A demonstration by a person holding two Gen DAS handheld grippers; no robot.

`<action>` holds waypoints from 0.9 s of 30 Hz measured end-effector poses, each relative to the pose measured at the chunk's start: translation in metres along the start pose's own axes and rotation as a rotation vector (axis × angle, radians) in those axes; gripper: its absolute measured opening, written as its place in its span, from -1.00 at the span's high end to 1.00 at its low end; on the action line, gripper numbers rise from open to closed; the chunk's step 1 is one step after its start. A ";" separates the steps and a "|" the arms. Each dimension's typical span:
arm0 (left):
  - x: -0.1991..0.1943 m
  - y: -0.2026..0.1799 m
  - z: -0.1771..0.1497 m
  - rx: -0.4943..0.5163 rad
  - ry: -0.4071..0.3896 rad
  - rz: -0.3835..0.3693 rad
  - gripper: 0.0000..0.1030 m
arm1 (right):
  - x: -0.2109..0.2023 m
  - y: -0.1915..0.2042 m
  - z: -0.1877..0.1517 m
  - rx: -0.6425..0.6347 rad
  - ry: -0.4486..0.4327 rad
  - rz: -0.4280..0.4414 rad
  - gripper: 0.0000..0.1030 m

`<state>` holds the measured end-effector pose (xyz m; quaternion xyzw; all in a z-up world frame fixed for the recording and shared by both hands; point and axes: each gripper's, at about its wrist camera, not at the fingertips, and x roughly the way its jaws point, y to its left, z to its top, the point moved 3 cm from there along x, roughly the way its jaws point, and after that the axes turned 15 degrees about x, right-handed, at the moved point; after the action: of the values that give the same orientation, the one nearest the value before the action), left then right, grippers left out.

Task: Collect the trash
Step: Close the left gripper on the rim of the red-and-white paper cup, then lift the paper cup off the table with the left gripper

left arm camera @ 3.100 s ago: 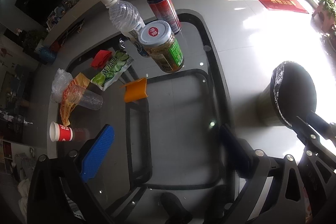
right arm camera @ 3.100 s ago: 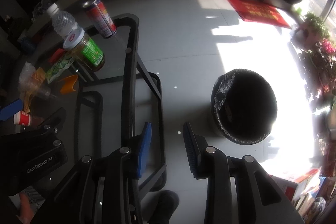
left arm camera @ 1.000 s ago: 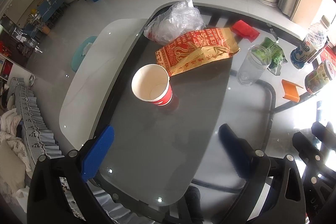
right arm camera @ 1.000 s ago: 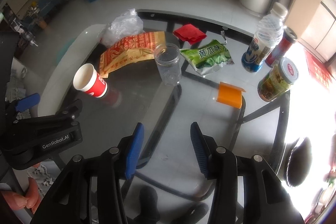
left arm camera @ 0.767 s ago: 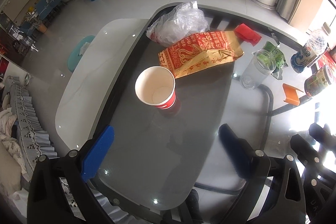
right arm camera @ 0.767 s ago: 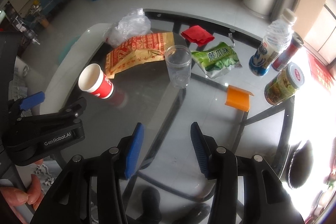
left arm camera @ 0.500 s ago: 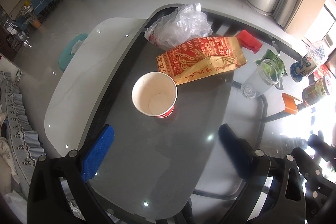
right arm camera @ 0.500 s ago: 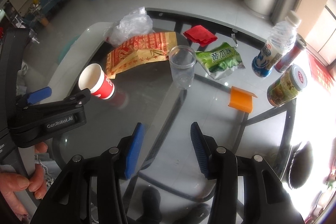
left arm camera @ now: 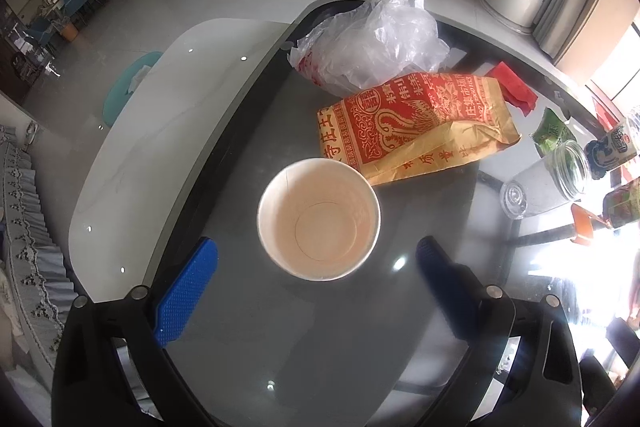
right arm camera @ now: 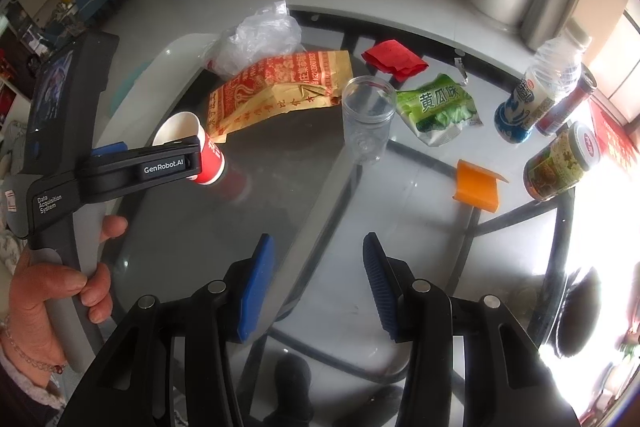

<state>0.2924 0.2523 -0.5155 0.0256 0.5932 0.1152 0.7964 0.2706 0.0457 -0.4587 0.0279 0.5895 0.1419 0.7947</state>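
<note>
The left gripper (left arm camera: pixel 316 259) hangs over the paper cup (left arm camera: pixel 318 219), jaws spread wide to either side of it, touching nothing; the cup stands upright and empty on the glass table (left arm camera: pixel 280 339), just near of the red-and-yellow paper bag (left arm camera: pixel 416 127), with the crumpled plastic bag (left arm camera: pixel 372 43) farther back; the right gripper (right arm camera: pixel 318 281) hovers over the near table edge, jaws well apart, holding nothing; a clear plastic cup (right arm camera: pixel 368 117) and green snack packet (right arm camera: pixel 440 109) lie to the right.
</note>
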 end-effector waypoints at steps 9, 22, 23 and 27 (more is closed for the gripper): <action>0.026 0.008 0.001 -0.027 0.032 -0.027 -0.88 | 0.005 0.001 0.001 0.005 0.005 -0.005 0.13; 0.040 0.002 0.007 0.020 0.053 0.002 -0.52 | 0.010 0.002 -0.005 0.015 0.015 -0.011 0.13; 0.041 0.002 0.007 0.019 0.054 0.002 -0.48 | 0.011 0.002 -0.005 0.015 0.016 -0.011 0.13; 0.040 0.001 0.007 0.030 0.052 0.017 -0.32 | 0.011 0.003 -0.007 0.016 0.016 -0.010 0.13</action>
<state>0.3095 0.2629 -0.5512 0.0396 0.6152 0.1136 0.7791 0.2661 0.0511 -0.4708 0.0303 0.5970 0.1333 0.7905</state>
